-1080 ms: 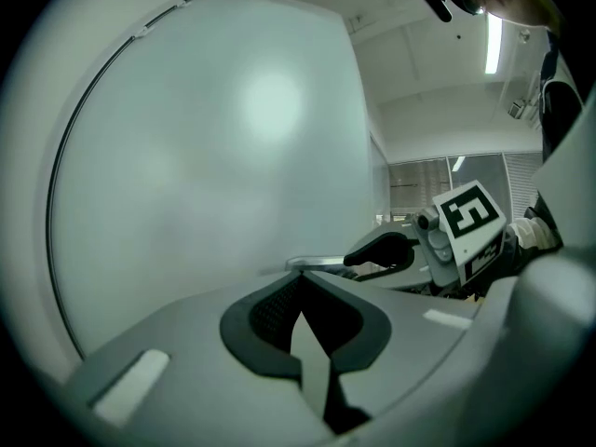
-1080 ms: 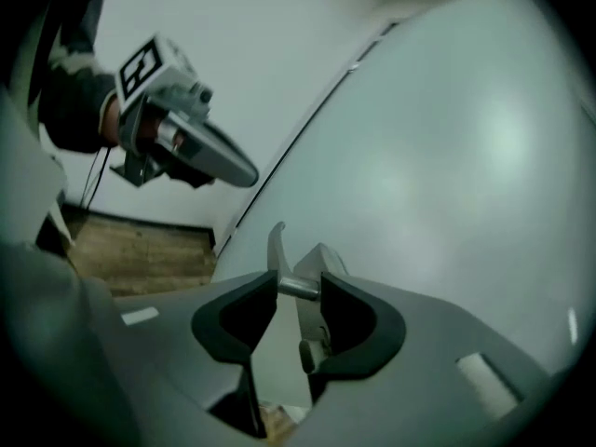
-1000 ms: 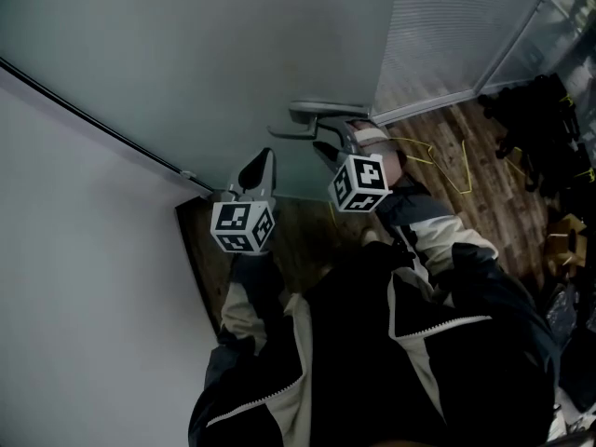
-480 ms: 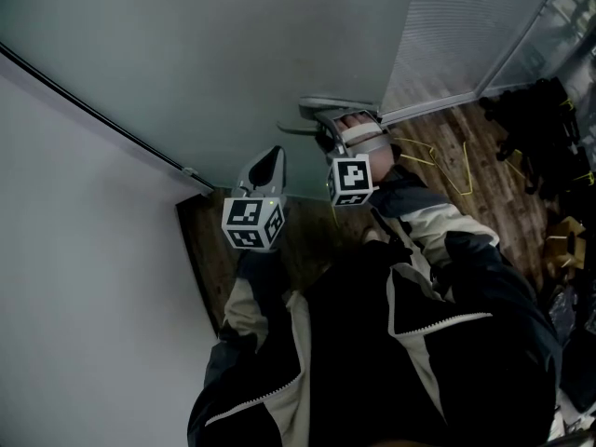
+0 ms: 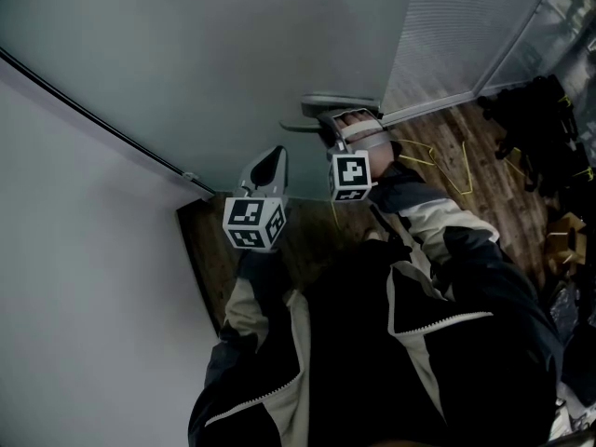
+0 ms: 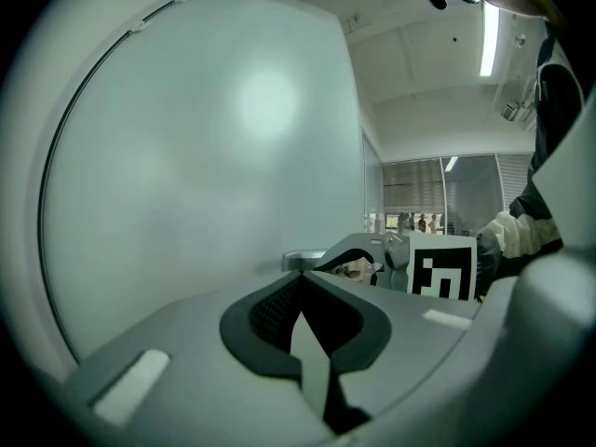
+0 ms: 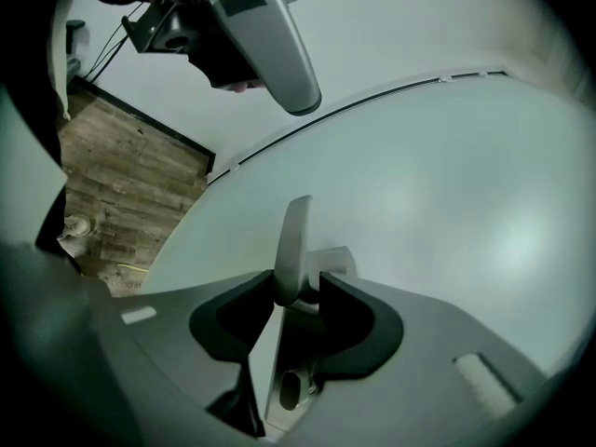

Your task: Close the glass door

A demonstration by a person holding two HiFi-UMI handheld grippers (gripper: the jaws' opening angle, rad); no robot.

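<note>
The frosted glass door (image 5: pixel 233 54) fills the top of the head view, and its metal lever handle (image 5: pixel 326 105) sticks out near its right edge. My right gripper (image 5: pixel 328 130) is at that handle. In the right gripper view the lever (image 7: pixel 296 240) stands upright between the jaws. The jaws have just been closing and both pads now press on it. My left gripper (image 5: pixel 270 156) hovers to the left, below the handle, and points at the glass (image 6: pixel 186 156). Its jaws (image 6: pixel 300 282) are shut, with nothing between them.
A white wall (image 5: pixel 74 277) with a black frame strip (image 5: pixel 102 124) borders the door on the left. Wooden floor (image 5: pixel 447 166) lies to the right, with dark bags (image 5: pixel 531 110) and a cardboard box (image 5: pixel 563 236). A partition with blinds (image 5: pixel 447 26) stands beyond the door.
My right gripper has moved up to the lever handle, rolled, and closed round it. The left gripper has stayed where it was.
</note>
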